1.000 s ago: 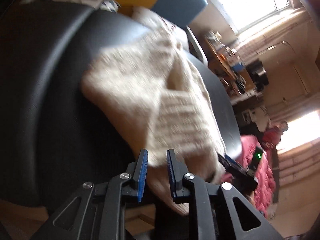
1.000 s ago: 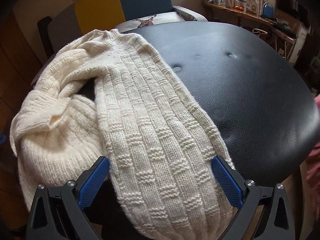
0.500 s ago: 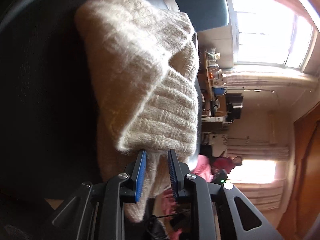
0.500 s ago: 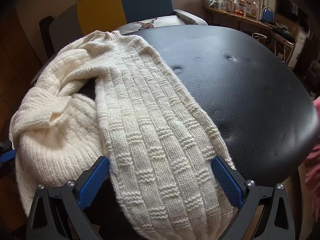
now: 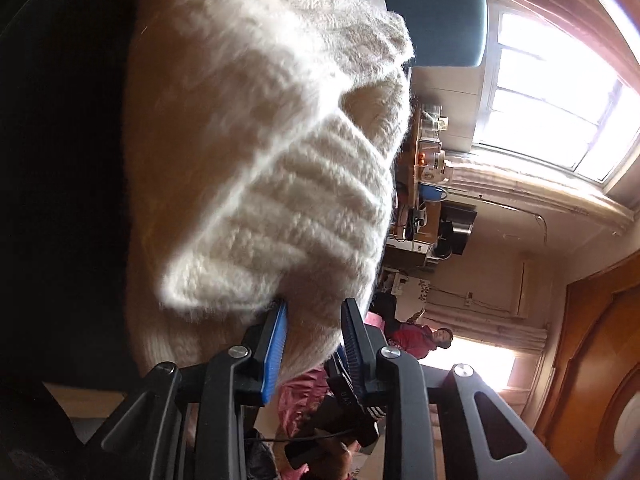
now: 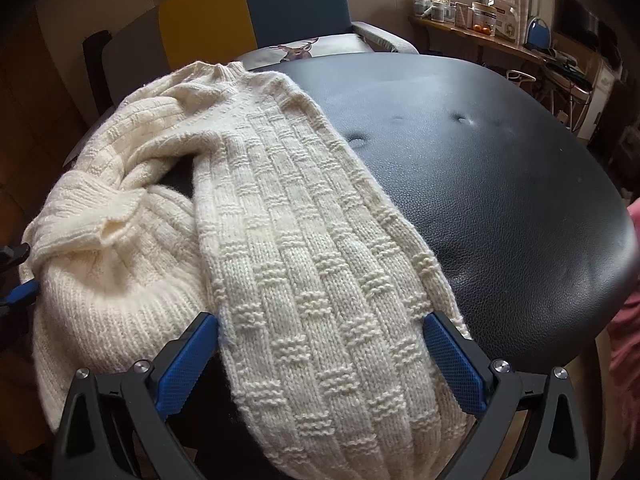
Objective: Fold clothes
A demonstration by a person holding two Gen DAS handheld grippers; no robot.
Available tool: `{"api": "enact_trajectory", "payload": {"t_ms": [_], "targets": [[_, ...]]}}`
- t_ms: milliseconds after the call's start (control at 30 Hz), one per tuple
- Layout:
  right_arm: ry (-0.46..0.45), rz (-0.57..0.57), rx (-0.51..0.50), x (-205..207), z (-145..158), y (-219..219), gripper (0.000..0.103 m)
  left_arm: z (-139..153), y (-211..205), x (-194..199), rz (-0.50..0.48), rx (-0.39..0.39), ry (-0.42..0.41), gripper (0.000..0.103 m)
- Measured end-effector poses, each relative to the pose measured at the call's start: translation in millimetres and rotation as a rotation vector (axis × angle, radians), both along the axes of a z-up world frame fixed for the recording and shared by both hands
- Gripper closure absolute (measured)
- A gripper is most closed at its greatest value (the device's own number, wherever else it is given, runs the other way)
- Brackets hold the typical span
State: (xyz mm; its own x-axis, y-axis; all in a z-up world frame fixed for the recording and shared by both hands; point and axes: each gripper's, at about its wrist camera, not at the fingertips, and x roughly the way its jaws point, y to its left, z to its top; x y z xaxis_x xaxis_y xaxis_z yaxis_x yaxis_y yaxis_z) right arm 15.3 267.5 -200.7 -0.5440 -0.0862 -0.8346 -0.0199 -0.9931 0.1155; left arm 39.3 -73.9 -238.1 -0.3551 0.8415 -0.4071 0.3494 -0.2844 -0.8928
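Note:
A cream knitted sweater (image 6: 304, 240) lies on a round black leather table (image 6: 500, 184), its body running from the far left to the near edge, a sleeve bunched at the left. My right gripper (image 6: 320, 354) is open, its blue pads on either side of the sweater's near end. My left gripper (image 5: 314, 340) is shut on the sweater's ribbed edge (image 5: 288, 232) and holds it up close to the camera; its blue fingers show at the left edge of the right wrist view (image 6: 18, 292).
A yellow and blue chair (image 6: 256, 4) stands behind the table. A wooden shelf (image 6: 492, 36) with jars and boxes runs along the right wall. A person in red (image 5: 424, 340) sits under a window, with pink cloth (image 5: 308, 396) below.
My left gripper has lifted and turned with the sweater edge, which now fills its view. My right gripper has stayed open and nearly still.

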Motion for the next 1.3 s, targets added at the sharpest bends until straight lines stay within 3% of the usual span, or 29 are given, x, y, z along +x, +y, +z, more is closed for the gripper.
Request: {"api": "enact_trajectory", "payload": {"t_ms": [200,367,567,733,800,900,1100,1167,1300], "targets": [[0.003,-0.001,0.005,1,0,0,0.000,1,9,13,0.045,-0.001,0.025,0.075],[-0.005,0.001,0.008,2,1,-2,0.000,-21,13,25,0.071,0.074,-0.093,0.075],[-0.006,-0.003,0.020,1,0,-3,0.000,-6,10,30,0.121,0.010,-0.054,0.072],[-0.005,-0.003,0.016,0,0,-2,0.000,-7,9,11,0.126,-0.031,-0.098,0.072],[-0.004,-0.002,0.017,1,0,-1,0.000,-2,3,7,0.136,-0.056,-0.083,0.075],[-0.002,0.003,0.017,1,0,-1,0.000,14,-20,7,0.169,-0.115,-0.041,0.092],[0.025,0.002,-0.053,4,16,4,0.000,62,-96,20,0.279,-0.289,0.094,0.095],[0.047,0.069,-0.136,2,30,-2,0.000,78,-122,24,0.315,-0.347,0.139,0.095],[0.076,0.343,-0.304,-6,59,-50,0.000,109,-171,29,0.375,-0.468,0.214,0.095]]}}
